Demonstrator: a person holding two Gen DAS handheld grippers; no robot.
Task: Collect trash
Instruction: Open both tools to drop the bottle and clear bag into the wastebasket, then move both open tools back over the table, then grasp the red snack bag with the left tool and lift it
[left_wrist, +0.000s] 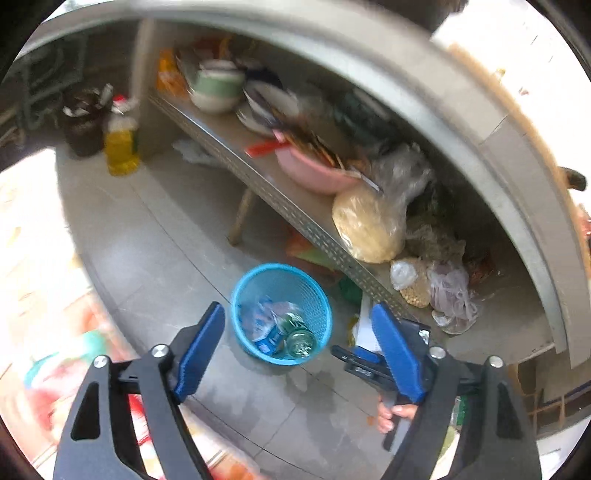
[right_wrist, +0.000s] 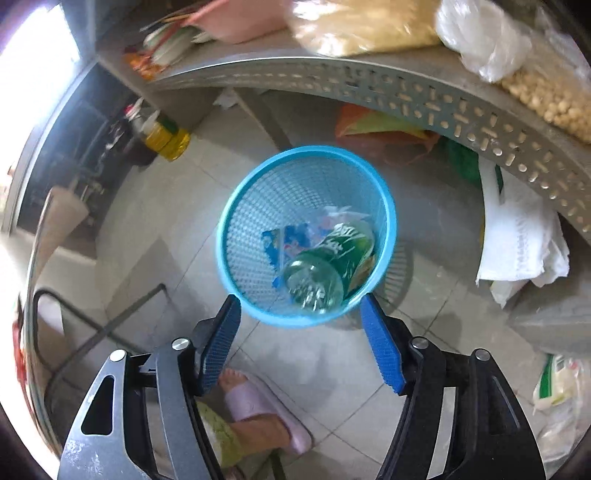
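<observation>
Trash is sitting in one blue mesh basket (right_wrist: 236, 229) on the tiled floor (right_wrist: 192, 266), just in front of the perforated metal shelf (right_wrist: 461, 114), and we are looking down into it from both wrists. Inside we are counting one green-labelled plastic bottle (right_wrist: 325, 269), one blue-and-white wrapper (right_wrist: 284, 240) and some crumpled clear plastic that we cannot count. Our left gripper (left_wrist: 295, 332) is hanging over the basket with its two blue pads (left_wrist: 201, 350) spread wide and nothing between them. Our right gripper (right_wrist: 299, 332) is hovering right at the near rim, jaws also parted, gripping nothing. On the shelf we are seeing one pink bowl (left_wrist: 314, 170), one green-and-white bowl (left_wrist: 218, 88) and one bag of pale grain (left_wrist: 365, 225). By the far wall, one yellow oil bottle (left_wrist: 120, 147) is standing. One foot in a pink slipper (right_wrist: 258, 402) is showing below the right gripper.
</observation>
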